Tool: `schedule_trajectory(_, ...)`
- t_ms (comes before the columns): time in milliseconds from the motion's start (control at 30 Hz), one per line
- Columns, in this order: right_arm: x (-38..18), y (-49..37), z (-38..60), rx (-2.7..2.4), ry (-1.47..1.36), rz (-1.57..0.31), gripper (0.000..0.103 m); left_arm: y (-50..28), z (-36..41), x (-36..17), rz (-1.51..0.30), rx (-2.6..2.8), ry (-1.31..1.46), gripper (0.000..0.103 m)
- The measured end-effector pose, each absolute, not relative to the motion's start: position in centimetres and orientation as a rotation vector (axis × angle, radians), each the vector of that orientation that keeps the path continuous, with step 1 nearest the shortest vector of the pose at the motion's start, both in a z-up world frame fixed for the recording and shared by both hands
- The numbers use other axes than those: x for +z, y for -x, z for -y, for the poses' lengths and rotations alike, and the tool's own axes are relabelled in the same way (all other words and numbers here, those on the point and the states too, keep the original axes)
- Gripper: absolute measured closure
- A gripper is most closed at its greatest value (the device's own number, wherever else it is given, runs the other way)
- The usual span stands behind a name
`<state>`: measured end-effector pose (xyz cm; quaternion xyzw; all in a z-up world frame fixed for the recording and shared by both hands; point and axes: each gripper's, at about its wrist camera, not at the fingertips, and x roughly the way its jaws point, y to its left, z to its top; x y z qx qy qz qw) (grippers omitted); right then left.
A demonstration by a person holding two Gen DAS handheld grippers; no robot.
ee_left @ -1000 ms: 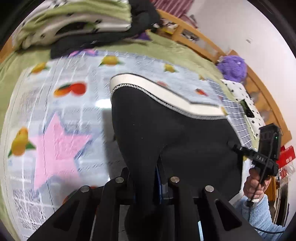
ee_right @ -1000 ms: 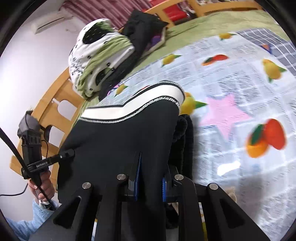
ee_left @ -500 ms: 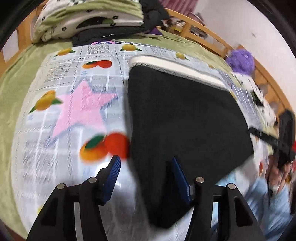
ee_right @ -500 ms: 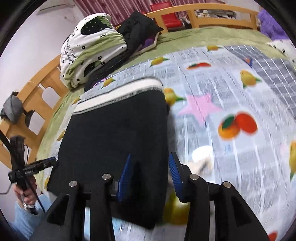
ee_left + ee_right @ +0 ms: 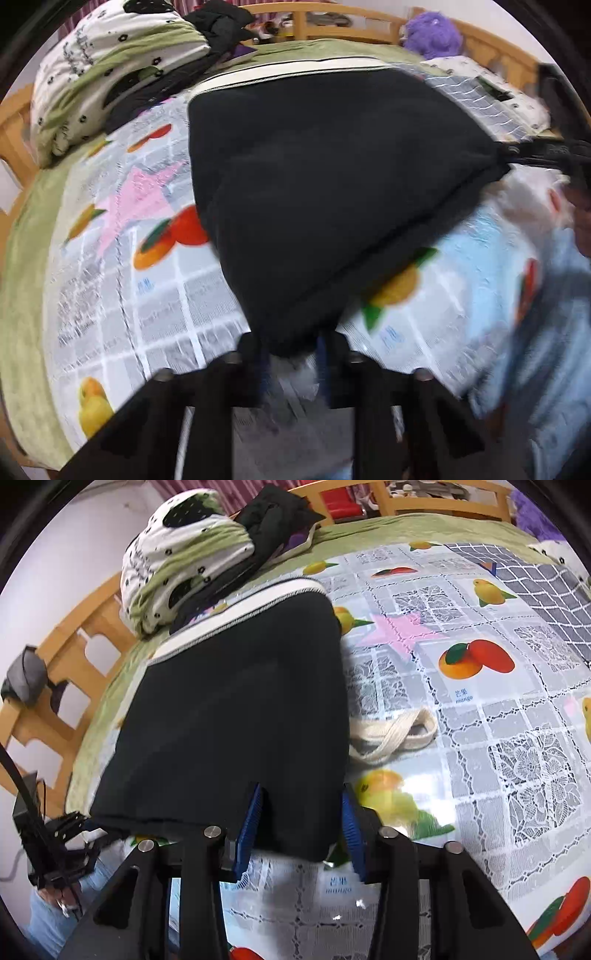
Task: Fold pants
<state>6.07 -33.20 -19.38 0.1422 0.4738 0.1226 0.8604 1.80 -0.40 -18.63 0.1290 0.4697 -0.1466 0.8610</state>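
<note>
Right gripper (image 5: 301,830) closing, pants (image 5: 236,716) corner between pads, left gripper (image 5: 291,360) closing likewise (tablecloth (image 5: 517,738) reads "mango")

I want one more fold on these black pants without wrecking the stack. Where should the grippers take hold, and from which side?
Grip the black pants at their two near corners, coming in from the near edge, opposite the white waistband. That folded edge is thick, lies flat and faces both grippers, so lifting there probably carries all layers together. Avoid the cream drawstring trailing at the side.
</note>
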Motion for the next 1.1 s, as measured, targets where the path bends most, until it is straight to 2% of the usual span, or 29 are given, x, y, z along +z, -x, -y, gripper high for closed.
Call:
schedule_trajectory(33,-19.4,-5.9,33.1,0.242,-0.284,-0.987,0.089,-2.2,-0.2,-17.8,-0.939,-0.278,-0.21,0.091)
schedule_trajectory(100,-18.8,-5.1,33.1,0.232,-0.262,-0.94,0.092,-2.4,-2.5,-15.6,-0.836,-0.292,0.0,0.091)
schedule_trajectory(200,-18.0,-4.4,33.2,0.233,-0.292,-0.886,0.092,-3.4,-3.2,-16.8,-0.906,-0.252,0.054,0.091)
schedule_trajectory(267,-19.3,-5.1,32.7,0.213,-0.276,-0.946,0.091,-2.8,-2.6,-19.2,-0.983,-0.235,-0.02,0.09)
schedule_trajectory(333,-20.7,-5.5,32.2,0.201,-0.23,-0.998,0.089,-1.1,-2.6,-19.6,-0.973,-0.27,-0.043,0.089)
schedule_trajectory(433,-20.8,-5.3,32.5,0.212,-0.223,-1.015,0.083,0.2,-3.3,-18.8,-0.975,-0.297,-0.004,0.089)
schedule_trajectory(533,-19.9,-5.3,33.1,0.226,-0.242,-1.019,0.081,1.0,-3.1,-18.0,-0.979,-0.292,-0.046,0.085)
schedule_trajectory(667,-17.2,-4.2,33.9,0.248,-0.255,-0.911,0.081,2.8,-3.7,-17.4,-0.981,-0.264,-0.122,0.085)
schedule_trajectory(767,-16.3,-4.1,33.3,0.269,-0.235,-0.865,0.081,2.5,-4.8,-15.5,-0.937,-0.277,-0.042,0.085)
schedule_trajectory(1100,-20.2,-5.3,31.3,0.214,-0.137,-0.962,0.081,-2.8,-3.5,-11.6,-0.808,-0.389,0.107,0.085)
